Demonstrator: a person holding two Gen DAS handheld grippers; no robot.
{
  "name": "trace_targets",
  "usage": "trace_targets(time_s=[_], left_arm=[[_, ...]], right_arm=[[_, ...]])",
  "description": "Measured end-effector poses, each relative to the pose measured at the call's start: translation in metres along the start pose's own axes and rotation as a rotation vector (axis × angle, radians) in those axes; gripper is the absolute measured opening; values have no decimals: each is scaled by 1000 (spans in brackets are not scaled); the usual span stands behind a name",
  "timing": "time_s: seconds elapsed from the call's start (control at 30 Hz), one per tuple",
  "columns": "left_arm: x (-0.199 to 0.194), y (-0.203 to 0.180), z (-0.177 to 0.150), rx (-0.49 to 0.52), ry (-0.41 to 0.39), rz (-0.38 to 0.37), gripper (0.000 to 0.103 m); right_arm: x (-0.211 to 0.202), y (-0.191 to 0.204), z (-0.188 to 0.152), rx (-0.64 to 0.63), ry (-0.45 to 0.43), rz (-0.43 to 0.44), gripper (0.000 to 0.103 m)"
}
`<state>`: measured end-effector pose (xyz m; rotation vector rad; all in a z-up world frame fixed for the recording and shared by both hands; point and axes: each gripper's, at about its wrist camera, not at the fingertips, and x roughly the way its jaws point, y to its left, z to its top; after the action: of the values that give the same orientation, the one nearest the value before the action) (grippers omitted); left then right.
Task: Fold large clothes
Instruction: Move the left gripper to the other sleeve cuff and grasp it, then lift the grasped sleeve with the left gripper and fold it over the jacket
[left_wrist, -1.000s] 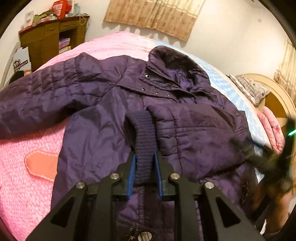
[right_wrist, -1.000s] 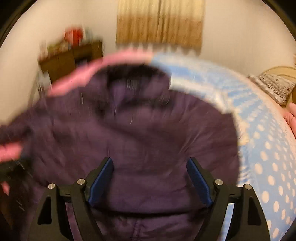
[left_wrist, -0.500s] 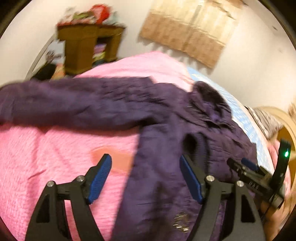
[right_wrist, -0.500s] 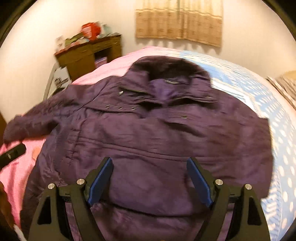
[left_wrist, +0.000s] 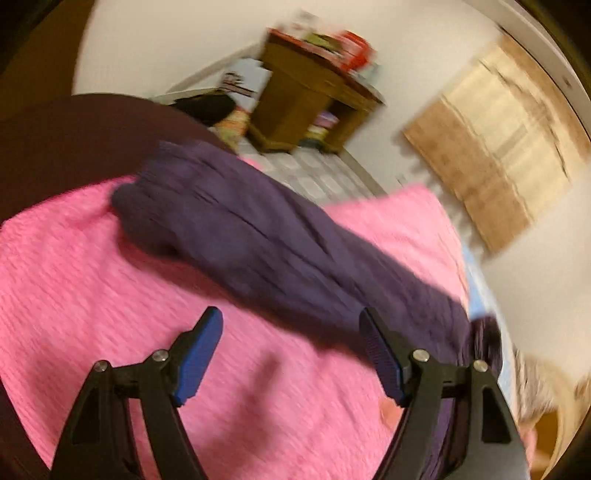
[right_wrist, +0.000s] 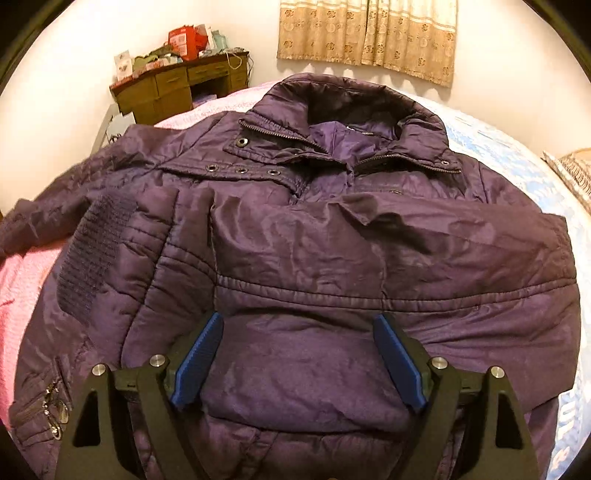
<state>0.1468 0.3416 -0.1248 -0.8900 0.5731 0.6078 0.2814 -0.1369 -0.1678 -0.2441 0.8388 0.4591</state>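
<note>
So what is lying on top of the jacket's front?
One sleeve is folded across the purple jacket, knit cuff at its far side. The chest beneath is covered.

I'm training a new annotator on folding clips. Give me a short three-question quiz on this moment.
1. True or false: one sleeve of the purple quilted jacket lies folded across its chest.
2. The outstretched purple sleeve rests on: A) pink textured bedspread B) wooden desk C) beige patterned curtain
3. Fill in: both the left gripper and the right gripper are ____.

Key: 1 true; 2 A; 3 open.
</note>
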Motion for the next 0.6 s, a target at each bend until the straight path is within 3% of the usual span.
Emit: trace_targets(time_s=[0.13, 0.33, 0.6], left_arm=[[8, 27, 21, -114, -11, -48, 79], [25, 43, 18, -253, 10, -153, 79], [47, 56, 24, -316, 45, -129, 78]], right_arm=[[-4, -2, -4, 11, -11, 7, 84], [-8, -1, -5, 11, -26, 0, 85], [-8, -2, -6, 12, -29, 1, 85]])
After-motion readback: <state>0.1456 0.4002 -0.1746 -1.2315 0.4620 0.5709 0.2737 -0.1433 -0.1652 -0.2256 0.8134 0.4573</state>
